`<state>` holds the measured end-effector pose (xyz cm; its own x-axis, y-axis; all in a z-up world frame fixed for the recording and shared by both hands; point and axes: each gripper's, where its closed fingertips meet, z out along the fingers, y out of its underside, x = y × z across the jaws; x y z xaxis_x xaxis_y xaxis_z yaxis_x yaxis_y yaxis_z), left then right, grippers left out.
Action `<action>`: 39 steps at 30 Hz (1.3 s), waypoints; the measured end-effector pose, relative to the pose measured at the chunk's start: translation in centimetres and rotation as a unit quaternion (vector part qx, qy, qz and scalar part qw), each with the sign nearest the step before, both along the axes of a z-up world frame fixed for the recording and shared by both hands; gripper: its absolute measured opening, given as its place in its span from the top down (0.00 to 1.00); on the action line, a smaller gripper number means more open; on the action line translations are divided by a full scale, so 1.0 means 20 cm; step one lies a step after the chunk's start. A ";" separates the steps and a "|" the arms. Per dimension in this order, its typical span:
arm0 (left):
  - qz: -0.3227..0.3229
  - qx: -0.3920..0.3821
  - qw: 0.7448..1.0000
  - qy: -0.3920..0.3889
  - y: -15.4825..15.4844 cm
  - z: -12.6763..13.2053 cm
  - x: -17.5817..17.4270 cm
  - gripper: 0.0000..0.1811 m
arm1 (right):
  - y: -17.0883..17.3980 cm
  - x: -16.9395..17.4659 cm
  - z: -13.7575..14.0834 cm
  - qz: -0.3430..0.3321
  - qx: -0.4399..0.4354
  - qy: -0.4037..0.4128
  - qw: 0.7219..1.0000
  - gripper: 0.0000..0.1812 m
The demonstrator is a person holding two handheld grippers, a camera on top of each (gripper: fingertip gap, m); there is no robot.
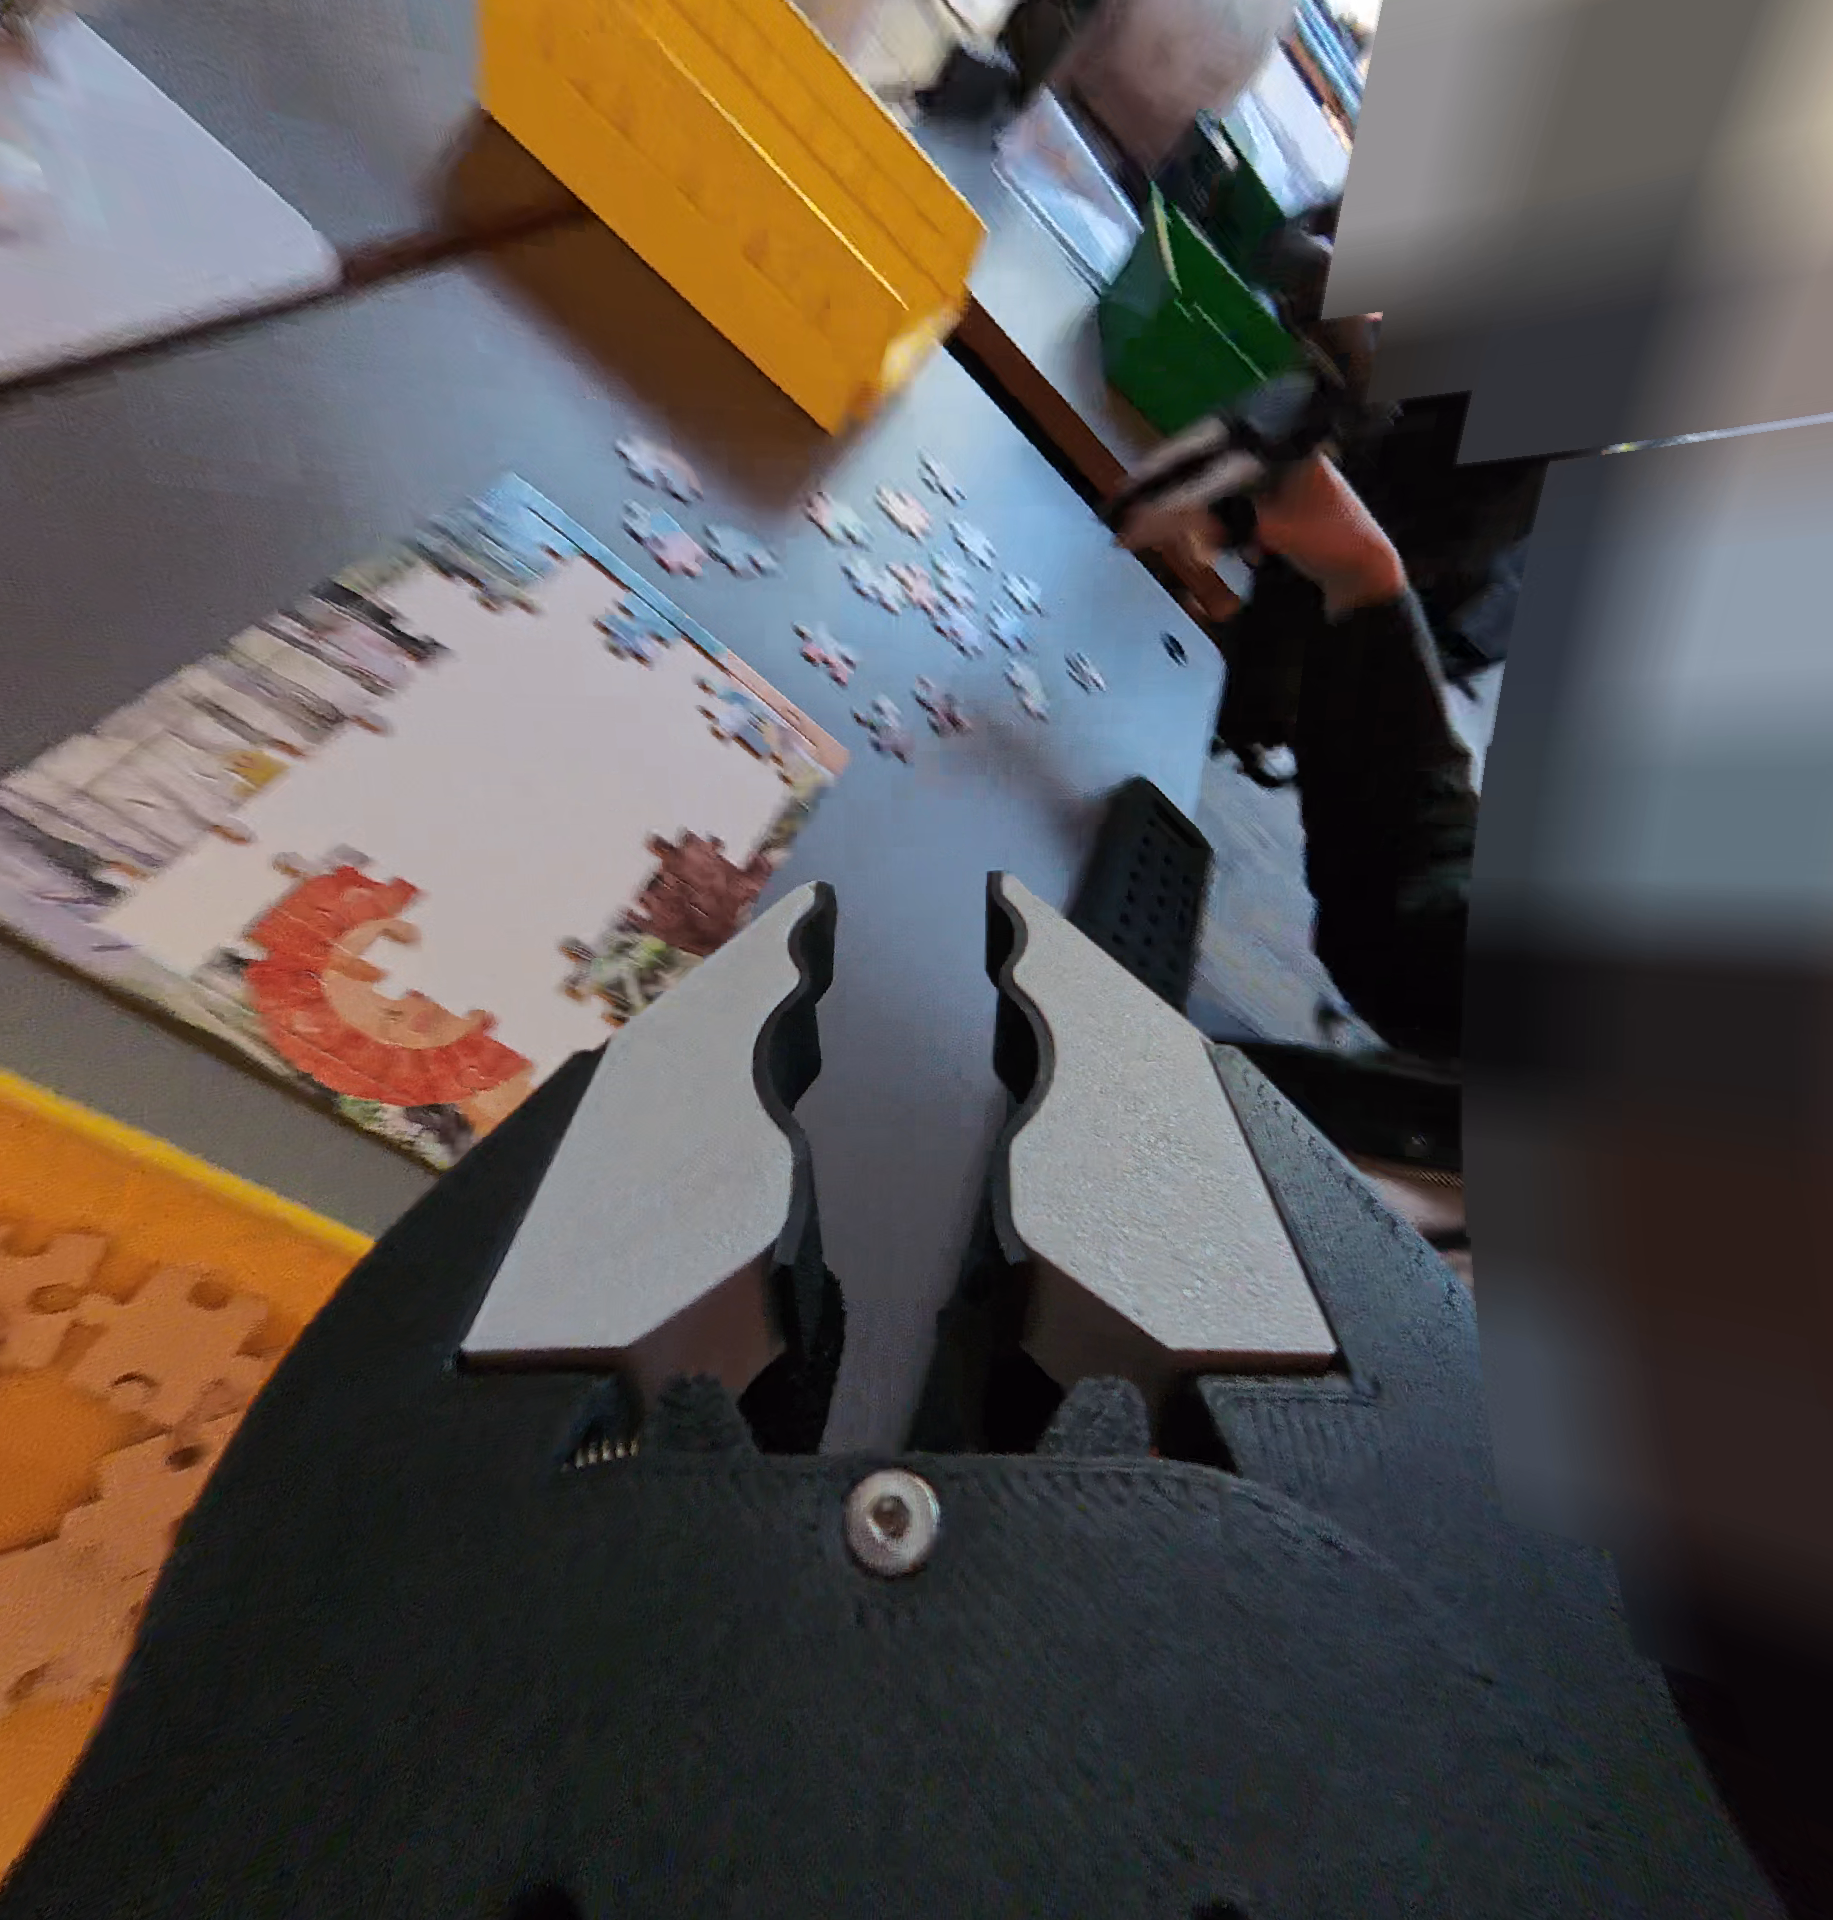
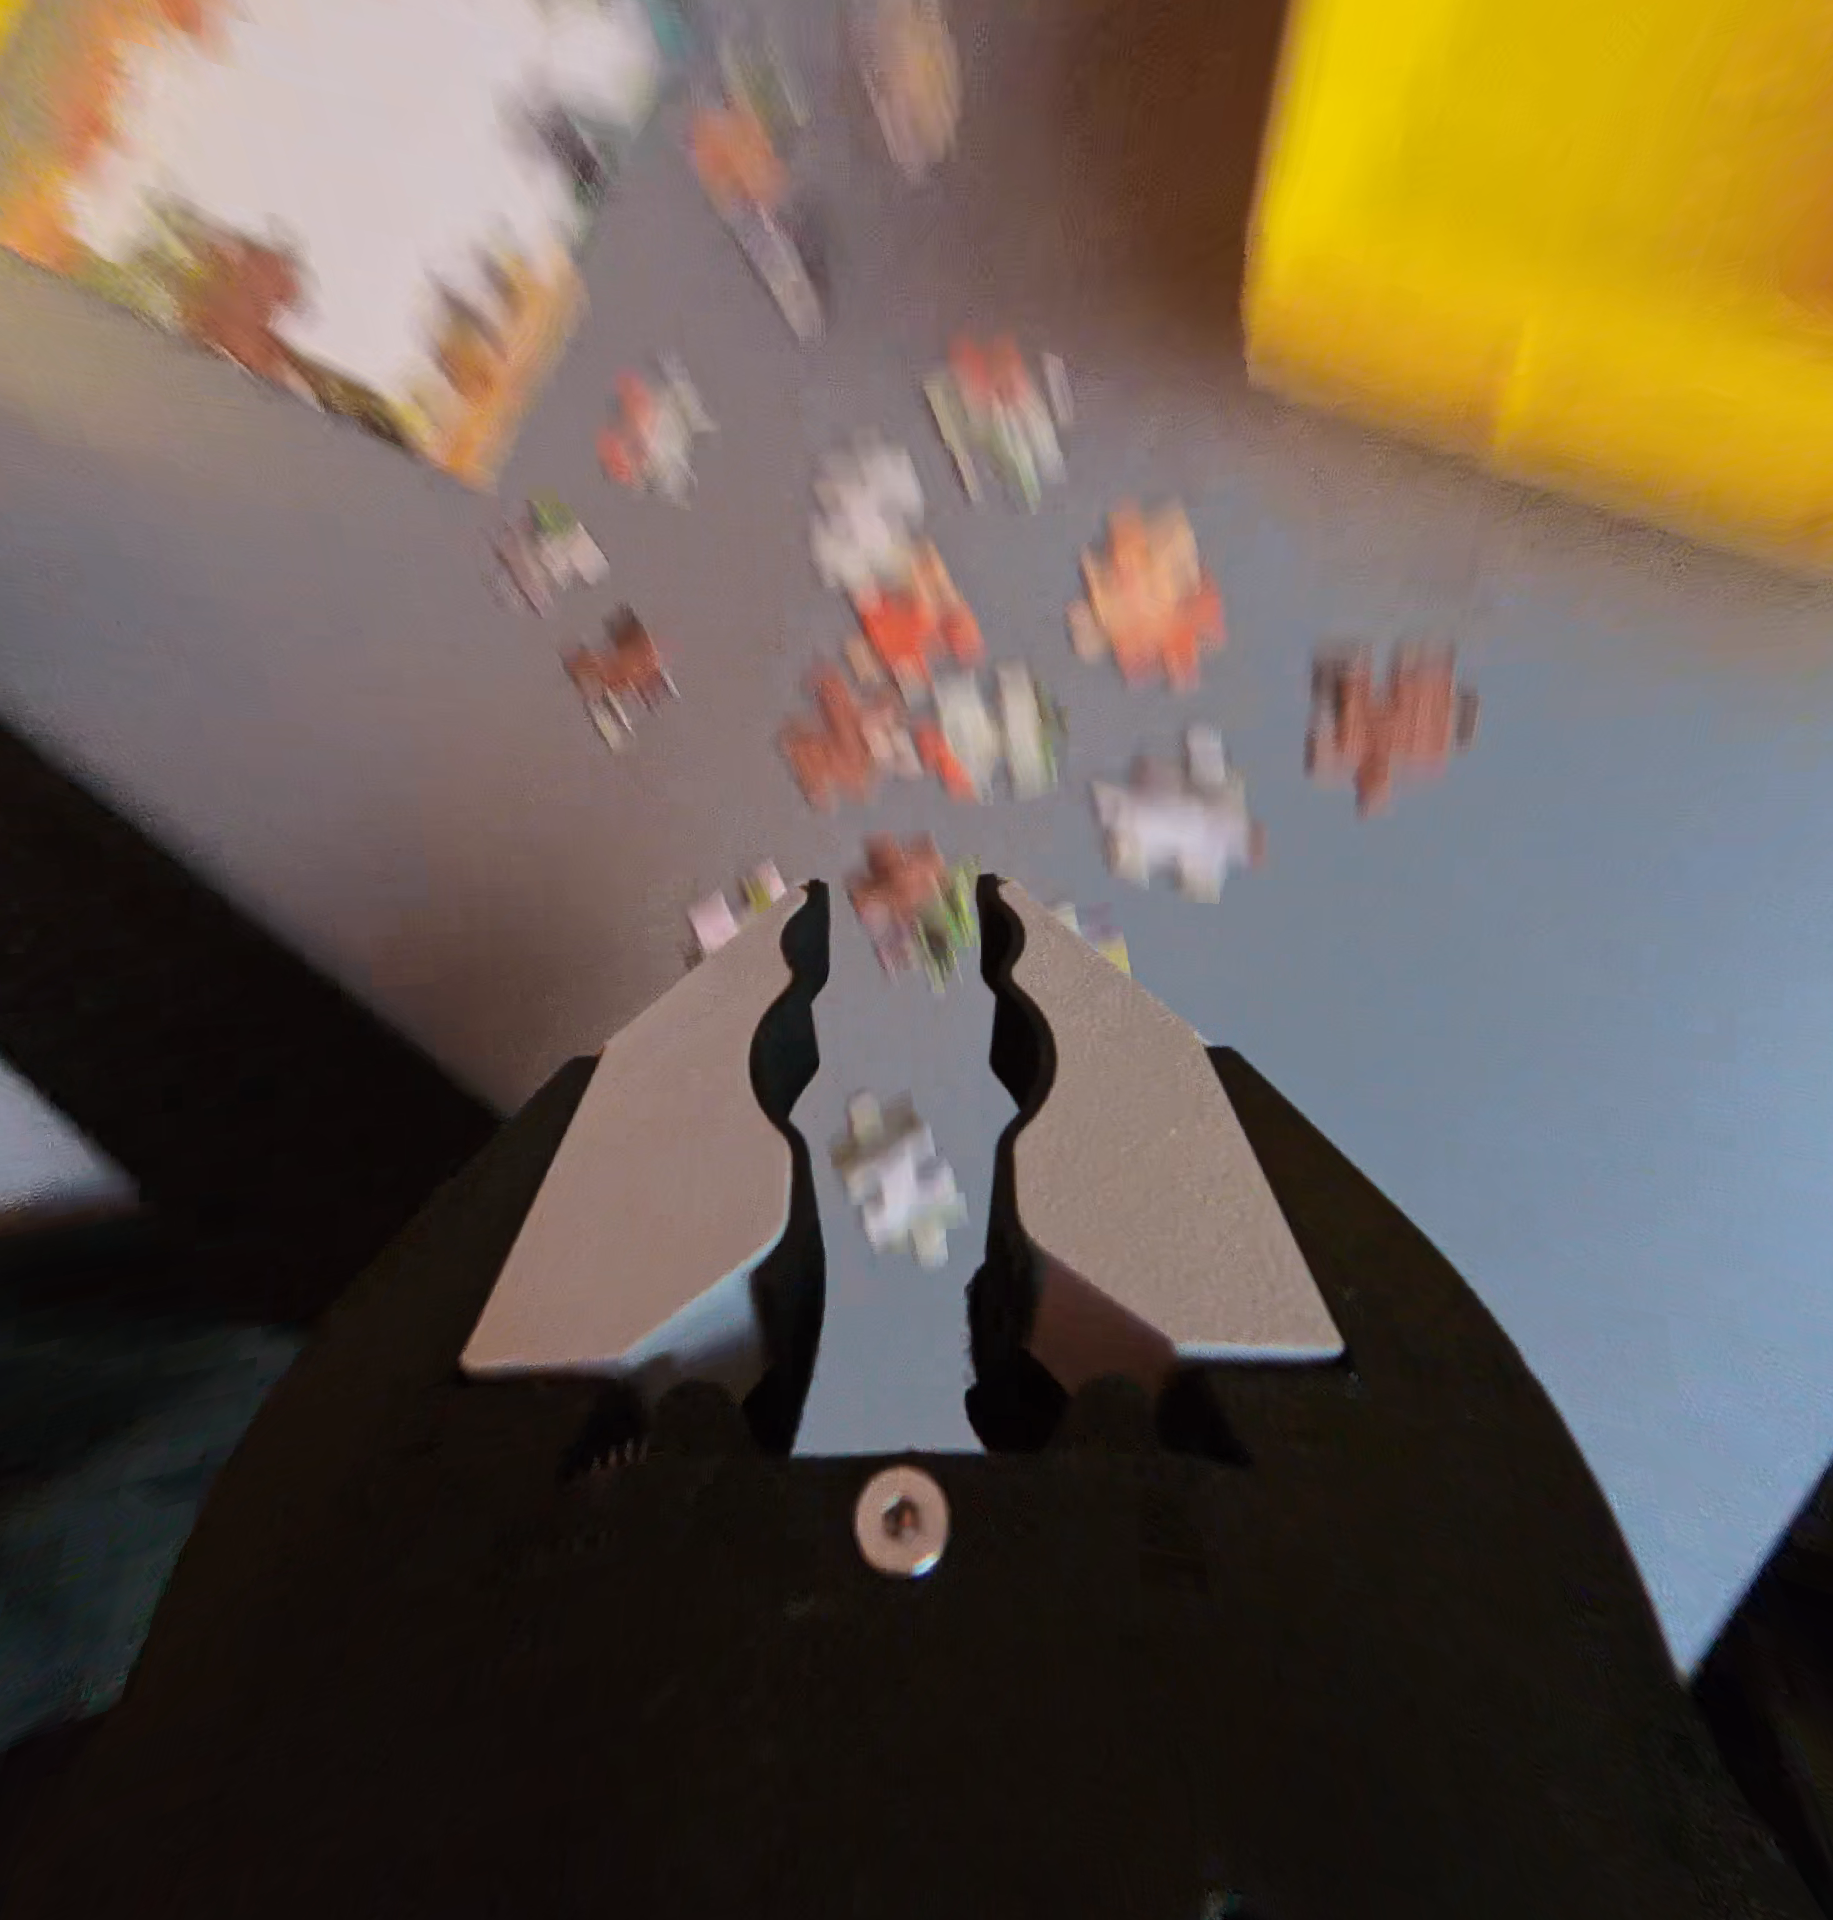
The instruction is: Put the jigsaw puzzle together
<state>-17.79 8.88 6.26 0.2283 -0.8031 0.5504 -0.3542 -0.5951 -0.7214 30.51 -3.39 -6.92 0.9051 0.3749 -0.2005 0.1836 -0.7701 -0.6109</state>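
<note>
grey table (image 1: 268, 499) carries everything. part-built jigsaw puzzle (image 1: 455, 769) lies flat on it, border and a red patch filled, white middle bare. yellow box (image 1: 725, 197) stands beyond the puzzle; orange tray (image 1: 81, 1299) of plain pieces at near left. loose pieces (image 1: 922, 592) scattered between puzzle and table corner. left gripper (image 1: 904, 904) held above the table by the puzzle's near corner, fingers part open, holding nothing. right gripper (image 2: 899, 899) over the blurred loose pieces (image 2: 933, 665), fingers part open, empty.
</note>
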 end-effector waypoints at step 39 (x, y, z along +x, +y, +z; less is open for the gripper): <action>0.121 0.156 0.923 0.330 0.70 -1.12 -0.64 0.70 | 0.44 -1.53 0.17 0.233 0.279 0.204 0.909 0.76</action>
<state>-30.57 22.81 -16.16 0.6238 -0.7812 -0.0228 -0.6625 -0.5131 -0.5457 -0.07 5.34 -3.48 0.5141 0.8453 -0.1453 0.0813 -0.2166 -0.9729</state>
